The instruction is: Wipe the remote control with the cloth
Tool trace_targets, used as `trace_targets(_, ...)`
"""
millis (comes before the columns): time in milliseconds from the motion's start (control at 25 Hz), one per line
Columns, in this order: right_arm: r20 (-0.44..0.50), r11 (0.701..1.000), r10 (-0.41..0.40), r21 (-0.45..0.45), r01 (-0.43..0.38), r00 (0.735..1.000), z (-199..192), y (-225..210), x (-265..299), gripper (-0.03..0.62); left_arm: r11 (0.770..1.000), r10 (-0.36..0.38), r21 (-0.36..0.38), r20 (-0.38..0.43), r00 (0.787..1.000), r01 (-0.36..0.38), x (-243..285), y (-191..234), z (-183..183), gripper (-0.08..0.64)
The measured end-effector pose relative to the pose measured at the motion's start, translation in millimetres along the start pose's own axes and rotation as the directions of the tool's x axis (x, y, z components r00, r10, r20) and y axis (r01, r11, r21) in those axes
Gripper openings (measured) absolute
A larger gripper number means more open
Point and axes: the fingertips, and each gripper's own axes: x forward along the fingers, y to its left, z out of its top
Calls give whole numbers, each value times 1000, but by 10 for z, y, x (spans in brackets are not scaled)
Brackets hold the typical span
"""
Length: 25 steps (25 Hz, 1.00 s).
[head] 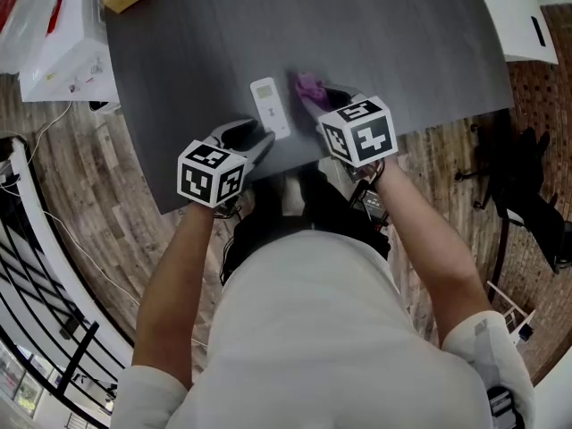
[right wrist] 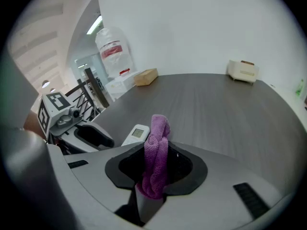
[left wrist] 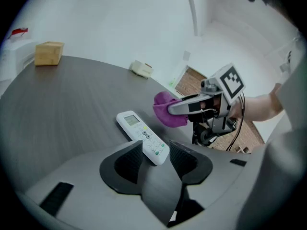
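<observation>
— What have your claws got hold of?

— My left claw has its jaws drawn in on the near end of the remote control, one pad against each long side. My right claw is clamped tight on the cloth, a purple one bunched between the jaws and sticking up past their tips.

— Where is the remote?

— It's on the dark table, close to the near edge and about midway along it. The buttons face up and the screen end points toward the far edge.

— Is the cloth on it?

— No. The cloth sits just to the right of the remote, level with the screen end, and there's a gap between the two.

— And farther out?

— A wooden block lies by the far left corner. A small cream box stands at the far edge, well apart from both claws.
</observation>
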Motion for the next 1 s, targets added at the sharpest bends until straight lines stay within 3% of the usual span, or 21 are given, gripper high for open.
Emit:
trace_targets(160, 73, 997, -69, 36, 67, 995, 74, -327, -340, 101, 992, -20, -122, 154, 988, 39, -231, -70, 213, 170)
trace_targets(280, 135, 992, -118, 67, 110, 984, 147, -514, -574, 101, 973, -56, -202, 269, 961, 113, -465, -150, 354, 169)
trace_targets(440, 220, 983, -180, 85, 165, 959, 264, -657, -842, 101, 941, -114, -255, 378, 919, 221, -792, -230, 452, 165)
trace_targets(600, 298, 972, -231, 43, 229, 926, 332, -675, -1142, 101, 924, -143, -253, 464, 874, 286, -1129, -298, 486, 108)
trace_targets(800, 380, 958, -250, -37, 285, 891, 452, -490, -1502, 101, 931, -143, -222, 510, 848, 291, -1465, -292, 481, 71)
trace_targets(1000, 462, 966, -192, -68, 250, 866, 593, -26, -1821, 101, 933, -115, -221, 565, 817, 285, -1763, -312, 471, 64)
